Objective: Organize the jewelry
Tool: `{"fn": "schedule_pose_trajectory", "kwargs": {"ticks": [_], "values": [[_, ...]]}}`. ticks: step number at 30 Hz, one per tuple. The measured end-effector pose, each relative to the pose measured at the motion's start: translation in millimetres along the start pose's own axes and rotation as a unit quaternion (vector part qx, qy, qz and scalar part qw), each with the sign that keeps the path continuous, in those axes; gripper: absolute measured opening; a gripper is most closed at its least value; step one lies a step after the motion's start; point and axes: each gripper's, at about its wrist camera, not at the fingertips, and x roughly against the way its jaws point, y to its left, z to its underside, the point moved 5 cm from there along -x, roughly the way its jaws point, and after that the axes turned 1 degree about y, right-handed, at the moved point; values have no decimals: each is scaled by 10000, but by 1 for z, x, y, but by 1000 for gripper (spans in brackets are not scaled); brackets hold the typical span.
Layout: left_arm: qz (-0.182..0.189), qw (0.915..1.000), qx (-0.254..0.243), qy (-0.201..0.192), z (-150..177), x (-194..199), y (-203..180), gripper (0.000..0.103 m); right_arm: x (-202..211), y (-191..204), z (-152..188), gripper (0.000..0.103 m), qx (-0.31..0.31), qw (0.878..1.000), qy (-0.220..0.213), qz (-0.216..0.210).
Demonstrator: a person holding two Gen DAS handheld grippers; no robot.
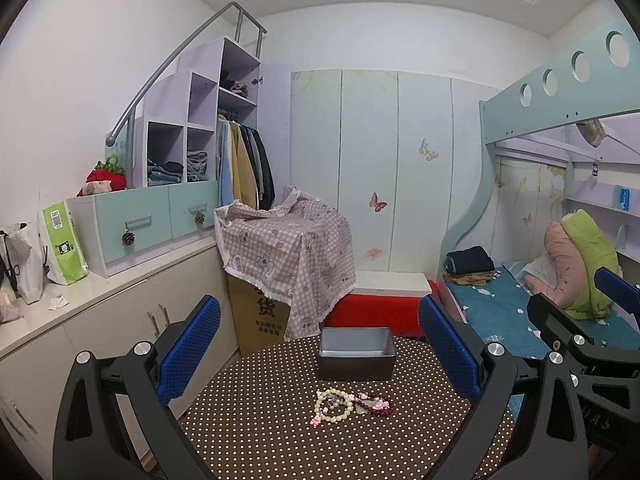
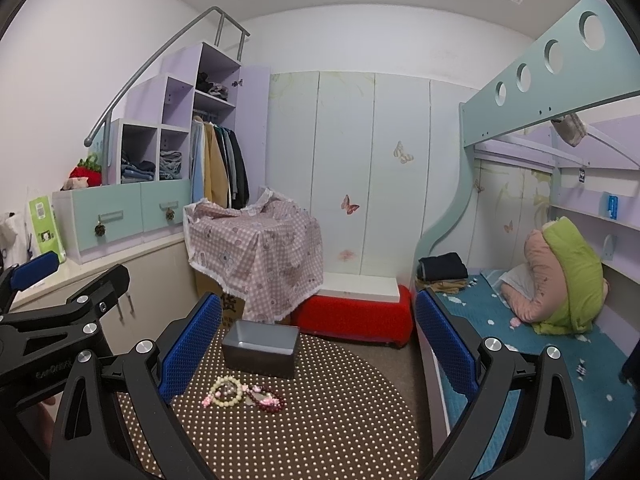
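A: Both tools are spread wide with nothing between their pads. Why hold them up like that?

B: My guess is a ready stance. The left tool (image 1: 319, 350) hangs above the near edge of the dotted tabletop (image 1: 280, 440), and the right tool (image 2: 318, 348) sits just beside it to the right, so either could drop onto the pile.

A: And the jewelry?

B: Straight ahead of the left tool and below it: a pale bead bracelet (image 1: 334, 404) touching a dark red bead bracelet (image 1: 376, 404), with pink charms tangled across both. From the right tool the same heap lies ahead and to the left.

A: How many pieces?

B: I cannot tell. Something silvery lies inside the pale ring, too small to name, and the strands overlap.

A: The box (image 1: 356, 354) beyond them?

B: Open-topped, just past the pile, likely placed there to receive it. Its floor is hidden behind the near wall, so whether it holds anything is unclear.

A: Farther out?

B: A checked cloth (image 1: 288, 248) drapes over something I can't see.
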Motion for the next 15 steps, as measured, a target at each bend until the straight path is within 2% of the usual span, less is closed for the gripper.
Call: {"fn": "schedule_pose_trajectory", "kwargs": {"ticks": [15], "values": [[26,9999,6,97,-3,-10,3,96,-12,5,1,94,10,10000,74,-29]]}}
